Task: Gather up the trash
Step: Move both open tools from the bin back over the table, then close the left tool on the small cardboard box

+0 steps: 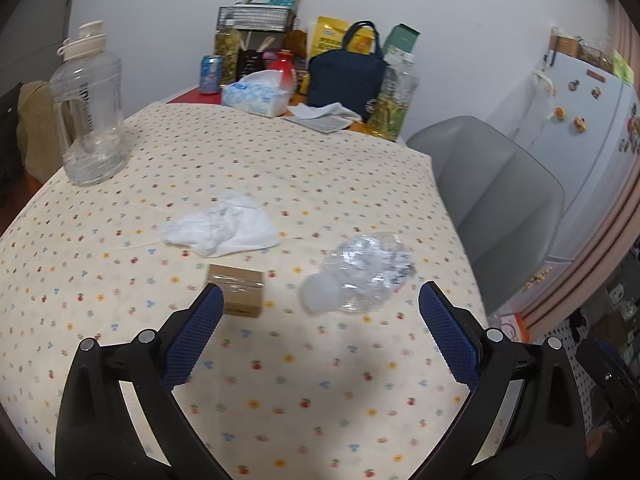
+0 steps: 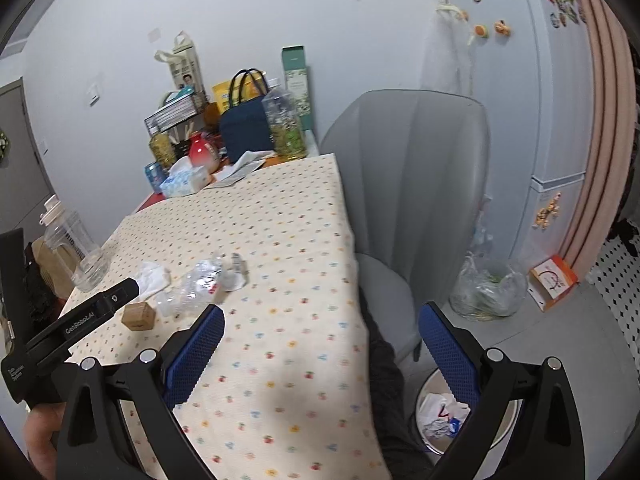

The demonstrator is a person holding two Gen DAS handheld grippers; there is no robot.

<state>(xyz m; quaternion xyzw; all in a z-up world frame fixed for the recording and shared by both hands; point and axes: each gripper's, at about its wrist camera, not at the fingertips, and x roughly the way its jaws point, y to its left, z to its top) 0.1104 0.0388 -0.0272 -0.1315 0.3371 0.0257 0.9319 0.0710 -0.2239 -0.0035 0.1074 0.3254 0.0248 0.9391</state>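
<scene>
Left of the crushed bottle point(image 1: 360, 276) lie the soft tissue point(image 1: 220, 230) and stiff little box point(image 1: 237, 290). The bottle looks light, slippery — pinch its crumpled middle. Your left gripper point(image 1: 320, 300) and right gripper point(image 2: 320, 322) both gape, empty.

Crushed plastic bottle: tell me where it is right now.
The crushed plastic bottle lies on the dotted tablecloth in the left wrist view, right of the small cardboard box and the crumpled tissue, near the table's right edge.

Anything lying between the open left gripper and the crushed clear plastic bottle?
No, just bare dotted tablecloth between left gripper and bottle, per left wrist view.
</scene>
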